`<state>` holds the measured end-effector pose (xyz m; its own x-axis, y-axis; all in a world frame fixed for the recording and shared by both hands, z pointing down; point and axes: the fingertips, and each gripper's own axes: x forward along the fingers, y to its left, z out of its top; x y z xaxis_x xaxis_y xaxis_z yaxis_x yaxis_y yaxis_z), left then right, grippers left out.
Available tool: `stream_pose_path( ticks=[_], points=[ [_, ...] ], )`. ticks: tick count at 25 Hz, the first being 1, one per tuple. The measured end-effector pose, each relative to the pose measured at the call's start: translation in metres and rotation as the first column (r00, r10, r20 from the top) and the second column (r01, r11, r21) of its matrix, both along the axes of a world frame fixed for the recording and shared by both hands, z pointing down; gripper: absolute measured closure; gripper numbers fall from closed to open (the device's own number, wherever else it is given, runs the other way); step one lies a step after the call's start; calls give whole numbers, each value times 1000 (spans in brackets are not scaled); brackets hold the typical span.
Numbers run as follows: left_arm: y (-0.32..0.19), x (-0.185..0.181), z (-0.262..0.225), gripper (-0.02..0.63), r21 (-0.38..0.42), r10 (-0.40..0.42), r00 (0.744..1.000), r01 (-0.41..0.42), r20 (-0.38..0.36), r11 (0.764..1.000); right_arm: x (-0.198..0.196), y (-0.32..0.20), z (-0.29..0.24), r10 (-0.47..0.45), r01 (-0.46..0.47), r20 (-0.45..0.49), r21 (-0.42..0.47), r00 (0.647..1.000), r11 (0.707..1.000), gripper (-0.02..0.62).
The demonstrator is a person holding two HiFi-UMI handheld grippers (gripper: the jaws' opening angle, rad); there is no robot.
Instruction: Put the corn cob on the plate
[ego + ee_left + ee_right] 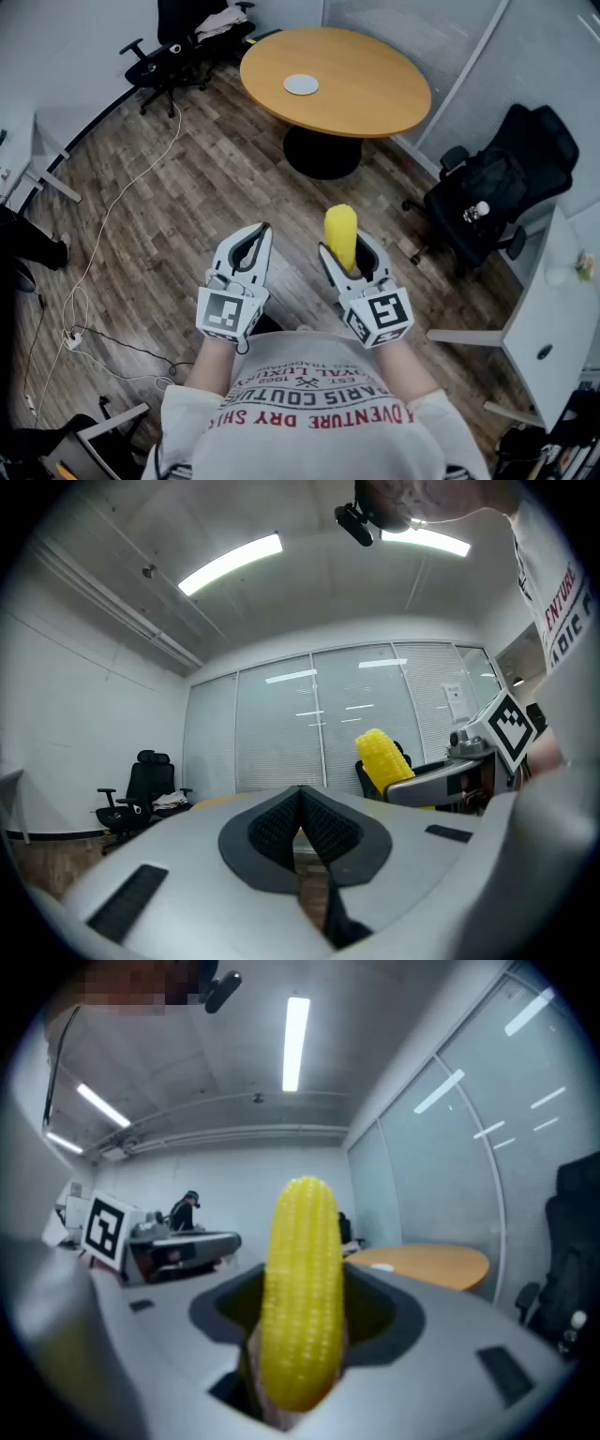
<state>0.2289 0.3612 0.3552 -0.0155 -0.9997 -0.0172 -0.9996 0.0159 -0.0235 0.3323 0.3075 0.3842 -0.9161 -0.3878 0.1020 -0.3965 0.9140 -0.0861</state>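
A yellow corn cob [340, 234] stands upright between the jaws of my right gripper [345, 247], which is shut on its lower part. In the right gripper view the corn cob [300, 1288] fills the middle and hides the pads. My left gripper [264, 229] hangs beside it at the same height, shut and holding nothing; its dark pads [319, 822] meet. A small white plate [301, 84] lies on the round wooden table [375, 94] far ahead of both grippers. From the left gripper view the corn cob [382, 757] shows at the right.
Wood floor lies below. A black office chair [487, 202] with a bag stands right of the table, another chair [169, 56] at the back left. A white desk [553, 319] is at the right. Cables [84, 281] trail over the floor at the left.
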Motion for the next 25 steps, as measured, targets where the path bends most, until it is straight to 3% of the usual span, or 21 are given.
stream_pose_path(
  ticks=[15,25],
  points=[
    [-11,-9,7,574,9,1,1000,-1,25,1000,2,-13,9,27,-27,3,-45,1000,999,333],
    [-30,-46,15,574,-9,8,1000,-8,1,1000,-35,-34,16,40,-40,-1,-87,999,995,333]
  ],
)
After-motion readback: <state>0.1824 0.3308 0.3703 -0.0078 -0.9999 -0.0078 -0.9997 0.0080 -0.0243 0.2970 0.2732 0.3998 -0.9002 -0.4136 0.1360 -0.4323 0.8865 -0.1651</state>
